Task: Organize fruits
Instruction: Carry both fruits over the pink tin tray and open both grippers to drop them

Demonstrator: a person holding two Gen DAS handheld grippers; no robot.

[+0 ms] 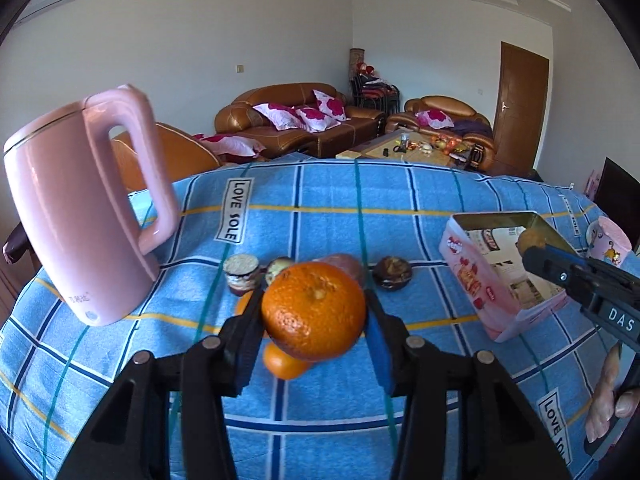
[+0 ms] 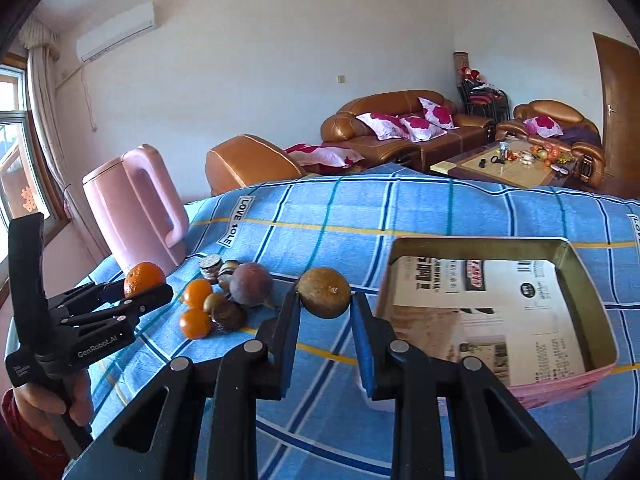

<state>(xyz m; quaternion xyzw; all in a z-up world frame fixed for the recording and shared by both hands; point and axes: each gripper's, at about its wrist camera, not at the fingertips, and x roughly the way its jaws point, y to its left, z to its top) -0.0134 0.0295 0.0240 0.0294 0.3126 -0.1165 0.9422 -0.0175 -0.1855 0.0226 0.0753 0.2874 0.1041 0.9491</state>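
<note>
My left gripper (image 1: 314, 312) is shut on a large orange (image 1: 314, 311) and holds it above the blue checked cloth (image 1: 320, 216); it also shows in the right wrist view (image 2: 142, 282). My right gripper (image 2: 325, 300) is shut on a small brown-green round fruit (image 2: 325, 293), held just left of the open tin box (image 2: 592, 300). The box also shows in the left wrist view (image 1: 472, 276), with the right gripper (image 1: 534, 250) over it. A cluster of fruits lies on the cloth: two small oranges (image 2: 197, 308), a purple fruit (image 2: 251, 284) and several dark ones (image 2: 228, 315).
A pink kettle (image 1: 76, 216) stands at the left of the table. A patterned pink cup (image 1: 608, 240) stands beyond the box at the right edge. A small jar (image 1: 241, 274) sits beside the fruits. Sofas and a coffee table lie behind.
</note>
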